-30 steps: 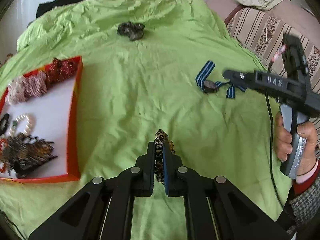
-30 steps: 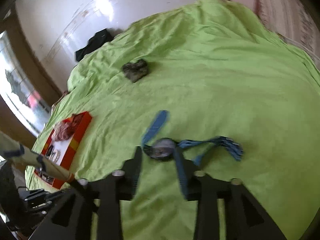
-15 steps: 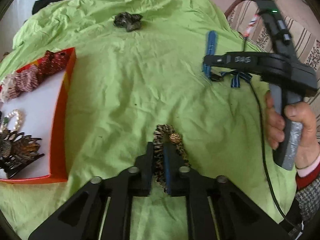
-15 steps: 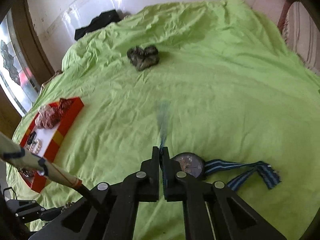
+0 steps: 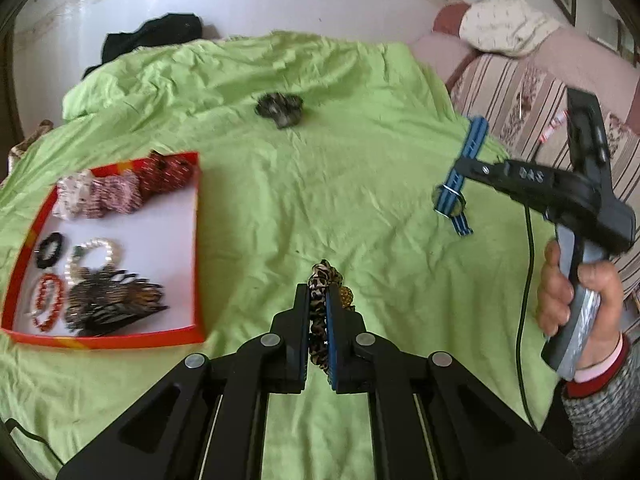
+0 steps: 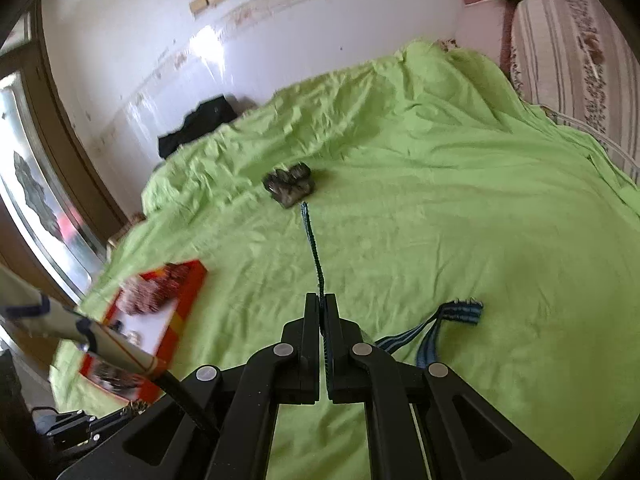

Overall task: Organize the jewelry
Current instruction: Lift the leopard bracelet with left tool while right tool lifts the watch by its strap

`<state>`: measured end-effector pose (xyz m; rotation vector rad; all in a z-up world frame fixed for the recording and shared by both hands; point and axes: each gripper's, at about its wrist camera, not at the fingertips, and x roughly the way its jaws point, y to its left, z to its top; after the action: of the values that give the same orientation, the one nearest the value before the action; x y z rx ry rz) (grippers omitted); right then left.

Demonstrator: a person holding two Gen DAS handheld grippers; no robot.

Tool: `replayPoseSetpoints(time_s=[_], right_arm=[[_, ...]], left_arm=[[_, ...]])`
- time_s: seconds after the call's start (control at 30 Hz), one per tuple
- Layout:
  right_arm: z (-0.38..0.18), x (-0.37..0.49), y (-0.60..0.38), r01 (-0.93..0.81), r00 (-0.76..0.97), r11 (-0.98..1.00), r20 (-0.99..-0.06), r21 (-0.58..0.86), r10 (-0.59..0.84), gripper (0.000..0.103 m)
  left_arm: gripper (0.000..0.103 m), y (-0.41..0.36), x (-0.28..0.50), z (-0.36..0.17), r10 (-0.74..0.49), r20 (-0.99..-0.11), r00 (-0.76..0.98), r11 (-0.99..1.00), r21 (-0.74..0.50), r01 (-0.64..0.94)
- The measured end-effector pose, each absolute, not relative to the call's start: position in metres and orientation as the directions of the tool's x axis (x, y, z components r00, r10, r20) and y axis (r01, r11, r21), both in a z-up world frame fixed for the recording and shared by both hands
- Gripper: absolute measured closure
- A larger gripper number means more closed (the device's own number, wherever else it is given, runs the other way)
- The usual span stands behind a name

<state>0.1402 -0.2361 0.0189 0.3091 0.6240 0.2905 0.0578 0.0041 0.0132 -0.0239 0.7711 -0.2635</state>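
Observation:
My left gripper point(image 5: 318, 292) is shut on a leopard-print scrunchie point(image 5: 320, 280) with a gold bead, held over the green sheet. My right gripper point(image 6: 321, 300) is shut on the blue striped strap of a watch point(image 5: 454, 196); the strap point(image 6: 310, 232) sticks out ahead and the rest hangs lifted off the sheet. In the left wrist view the right gripper point(image 5: 460, 164) is at the right. The red-rimmed tray point(image 5: 196, 240) lies to the left, holding scrunchies, bracelets and hair clips; it also shows in the right wrist view point(image 6: 192, 288). A dark scrunchie point(image 5: 280, 109) lies far on the sheet.
The green sheet point(image 5: 340, 184) covers the bed. A striped sofa point(image 5: 532, 96) with a white cushion stands at the right. Black cloth point(image 5: 152, 36) lies by the wall at the far edge. A window is at the left in the right wrist view.
My right gripper closed on the watch strap and lifted the watch off the sheet. My left gripper rose with the leopard scrunchie still held.

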Motion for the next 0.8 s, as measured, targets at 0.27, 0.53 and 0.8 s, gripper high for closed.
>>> replayPoseSetpoints(time_s=[0.27,0.53,0.8], right_arm=[[0.026,0.09,-0.213,-0.188,0.799,0.924,-0.496,0.334,0.341,0.101],[0.031,0.051,-0.186,-0.216,0.792,0.937,-0.512,0.274,0.333,0.1],[0.053,0.027,-0.16,-0.275,0.795,0.944,-0.51,0.181,0.329,0.101]], left_arm=[[0.096,0.029,0.027,0.033,-0.185,-0.647,0.74,0.981,-0.083,0.173],[0.096,0.039,0.01,0.039,-0.123,-0.621,0.774,0.99,-0.027,0.136],[0.096,0.052,0.003,0.039,-0.079,-0.615,0.784,0.996,-0.01,0.092]])
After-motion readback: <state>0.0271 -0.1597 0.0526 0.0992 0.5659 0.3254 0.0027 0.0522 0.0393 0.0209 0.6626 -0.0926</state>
